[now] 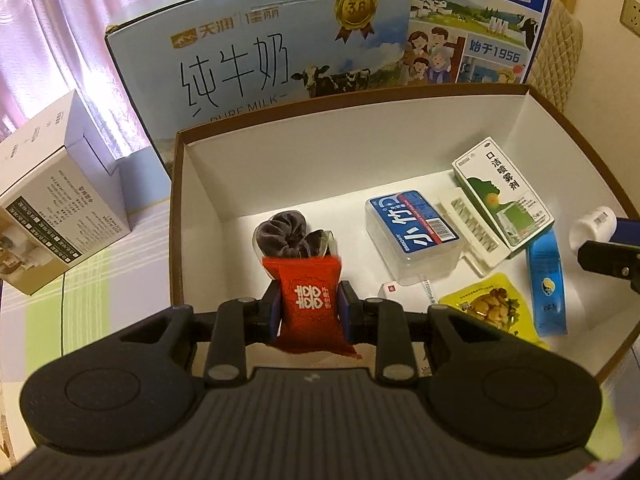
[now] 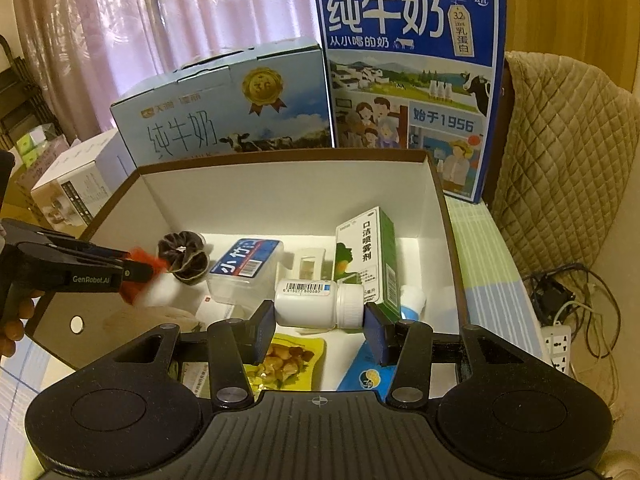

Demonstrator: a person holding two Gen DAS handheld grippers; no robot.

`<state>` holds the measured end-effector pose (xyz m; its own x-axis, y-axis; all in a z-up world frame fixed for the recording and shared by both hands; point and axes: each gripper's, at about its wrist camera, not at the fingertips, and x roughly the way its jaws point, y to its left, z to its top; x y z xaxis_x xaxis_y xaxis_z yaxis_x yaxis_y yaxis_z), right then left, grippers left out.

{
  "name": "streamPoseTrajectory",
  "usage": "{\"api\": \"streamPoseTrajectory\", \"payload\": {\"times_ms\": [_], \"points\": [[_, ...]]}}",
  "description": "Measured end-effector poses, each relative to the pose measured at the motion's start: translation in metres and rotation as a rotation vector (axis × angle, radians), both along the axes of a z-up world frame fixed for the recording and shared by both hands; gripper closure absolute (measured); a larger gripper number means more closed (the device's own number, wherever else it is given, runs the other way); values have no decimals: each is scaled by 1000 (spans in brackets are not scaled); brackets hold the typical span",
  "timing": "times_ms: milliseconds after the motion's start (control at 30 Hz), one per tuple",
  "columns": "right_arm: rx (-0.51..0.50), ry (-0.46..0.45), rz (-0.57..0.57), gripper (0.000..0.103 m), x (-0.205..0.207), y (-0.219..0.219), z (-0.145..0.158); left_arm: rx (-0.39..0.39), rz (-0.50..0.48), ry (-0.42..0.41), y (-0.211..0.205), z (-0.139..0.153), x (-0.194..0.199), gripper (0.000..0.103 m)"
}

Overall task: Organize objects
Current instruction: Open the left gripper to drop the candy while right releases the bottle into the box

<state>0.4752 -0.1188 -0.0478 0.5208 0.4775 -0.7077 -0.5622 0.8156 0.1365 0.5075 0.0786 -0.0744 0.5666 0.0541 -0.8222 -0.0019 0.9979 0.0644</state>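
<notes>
My left gripper [image 1: 308, 304] is shut on a red packet [image 1: 310, 312] with white characters, held over the near left part of the open white-lined box [image 1: 280, 152]. My right gripper [image 2: 320, 322] is shut on a white pill bottle [image 2: 316, 305] lying sideways between its pads, above the box's near right side. In the right wrist view the left gripper [image 2: 136, 270] comes in from the left with the red packet [image 2: 140, 276] blurred. The white bottle [image 1: 592, 224] and right fingertip [image 1: 608, 260] show at the right edge of the left wrist view.
Inside the box lie a dark scrunchie [image 1: 282, 234], a clear case with blue label [image 1: 416, 232], a green-white carton [image 1: 504, 192], a white pill strip [image 1: 468, 228], a yellow snack pouch [image 1: 488, 308] and a blue sachet [image 1: 546, 280]. Milk cartons [image 2: 408, 80] stand behind; a small box [image 1: 52, 200] sits left.
</notes>
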Motion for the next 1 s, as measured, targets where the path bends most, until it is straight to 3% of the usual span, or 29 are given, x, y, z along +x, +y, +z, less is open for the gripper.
{"api": "streamPoseTrajectory", "payload": {"times_ms": [67, 133, 367, 533, 700, 767, 1000], "points": [[-1, 0, -4, 59, 1, -1, -1, 3, -3, -2, 0, 0, 1, 78], [-1, 1, -6, 59, 2, -2, -1, 10, -3, -9, -1, 1, 2, 67], [-13, 7, -4, 59, 4, -5, -4, -12, 8, -47, 4, 10, -6, 46], [-30, 18, 15, 59, 3, -5, -8, -27, 29, -79, 10, 22, -20, 24], [-74, 38, 44, 59, 3, -1, -14, -90, 51, -108, 18, 36, -40, 22], [-89, 38, 55, 59, 3, 0, -15, -88, 70, -131, 20, 44, -48, 14], [-113, 51, 88, 59, 4, 7, -18, -116, 127, -174, 32, 63, -72, 14]]}}
